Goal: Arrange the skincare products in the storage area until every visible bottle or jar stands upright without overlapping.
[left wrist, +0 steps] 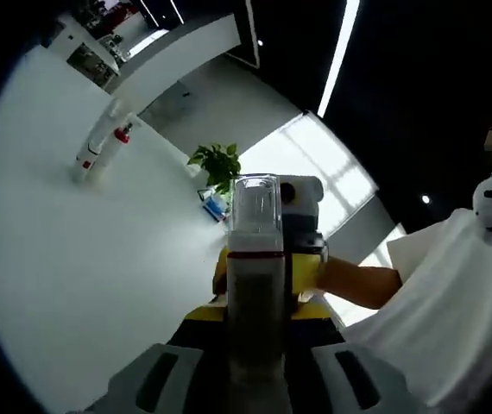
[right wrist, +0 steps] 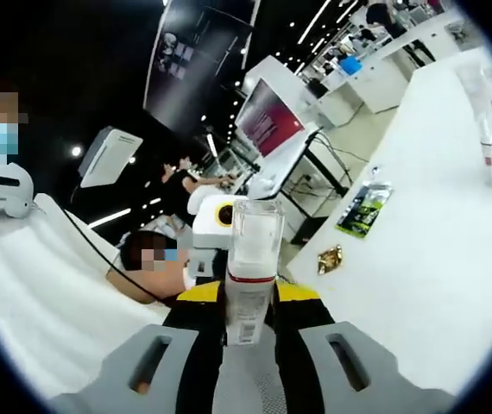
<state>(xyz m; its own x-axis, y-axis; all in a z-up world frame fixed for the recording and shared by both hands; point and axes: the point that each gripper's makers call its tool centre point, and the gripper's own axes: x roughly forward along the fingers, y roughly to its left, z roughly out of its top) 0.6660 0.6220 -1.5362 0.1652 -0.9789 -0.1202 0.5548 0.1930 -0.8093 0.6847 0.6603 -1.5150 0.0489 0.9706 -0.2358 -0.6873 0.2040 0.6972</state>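
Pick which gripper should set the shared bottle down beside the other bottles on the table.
Left, probably. Both grippers seem to clamp the bottle, but the left gripper faces the white table and the other bottles; the right gripper looks mostly toward the room.

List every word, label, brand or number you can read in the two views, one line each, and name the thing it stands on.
None can be read.
Bottle held between both grippers: label print too blurred.
Bottles lying on the white table: red marks, no legible text.
Green-and-black packet on the table: print too small.
Red screen behind: no legible text.
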